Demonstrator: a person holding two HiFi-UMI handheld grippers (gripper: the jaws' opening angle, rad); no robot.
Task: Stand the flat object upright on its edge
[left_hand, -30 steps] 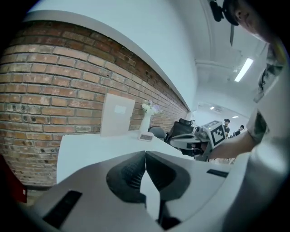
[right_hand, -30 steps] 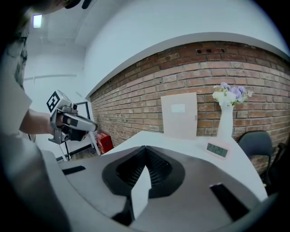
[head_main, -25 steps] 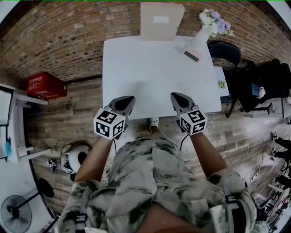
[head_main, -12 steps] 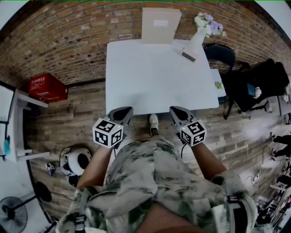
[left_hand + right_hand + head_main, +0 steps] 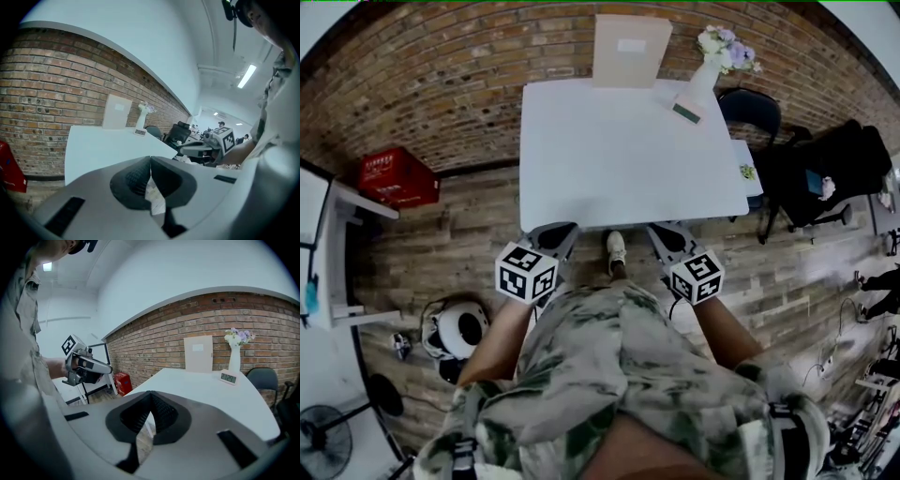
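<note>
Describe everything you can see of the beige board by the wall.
The board is a flat, plain beige rectangle that looks like card or thin wood, with a small white label near its top. It stands upright at the far edge of the white table, apparently leaning back on the brick wall. The vase stands apart to its right. Nothing else touches it.

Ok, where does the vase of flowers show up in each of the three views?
Head view: vase top right, at the far right corner of the table.
Left gripper view: vase just above centre, far across the table.
Right gripper view: vase at right, before the brick wall.
Shared landmark: the beige board standing beside it.
</note>
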